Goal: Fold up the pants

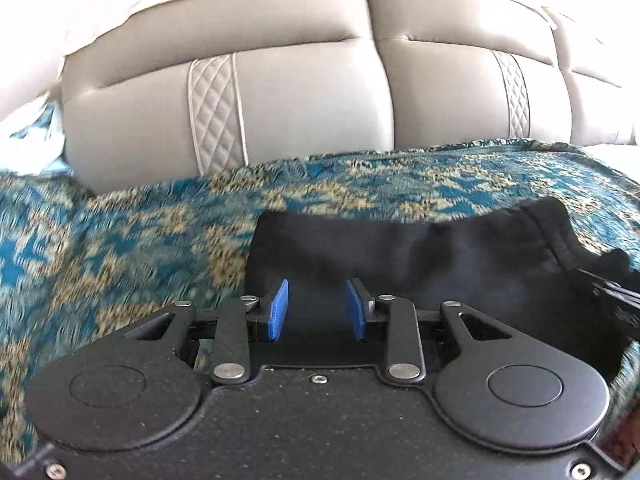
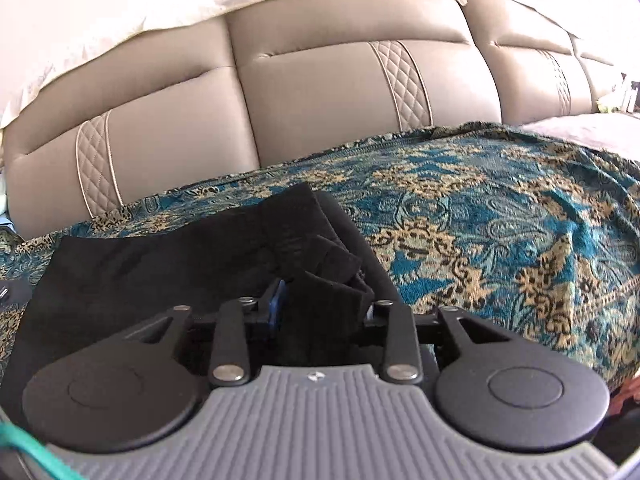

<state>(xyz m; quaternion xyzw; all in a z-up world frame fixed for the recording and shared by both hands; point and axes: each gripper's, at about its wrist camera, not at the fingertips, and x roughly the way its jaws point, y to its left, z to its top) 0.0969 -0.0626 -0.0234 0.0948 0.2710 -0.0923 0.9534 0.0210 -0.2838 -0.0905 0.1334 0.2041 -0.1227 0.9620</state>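
A: Where do the black pants (image 1: 420,264) lie?

B: On the blue and gold patterned cover (image 1: 140,240), in front of the grey padded backrest (image 1: 304,100). In the left wrist view they fill the space from the centre out toward four o'clock, with a ribbed hem up at two o'clock.

A: And the left gripper (image 1: 318,310)?

B: Its two blue pads (image 1: 279,312) stand apart with a clear gap. Black cloth shows in that gap, but the pads do not press on it, so it has hold of nothing that can be seen.

A: The other one?

B: The right gripper (image 2: 326,312) has a bunched fold of the pants (image 2: 160,272) stuffed between its fingers. One blue pad (image 2: 276,304) shows at the left of the bunch; the other is hidden under cloth. The fingers sit fairly wide, and the cloth fills the gap, so it looks gripped.

A: How are the pants spread there?

B: From nine o'clock to the centre, and the cover (image 2: 500,240) runs off toward three o'clock below the backrest (image 2: 320,100).
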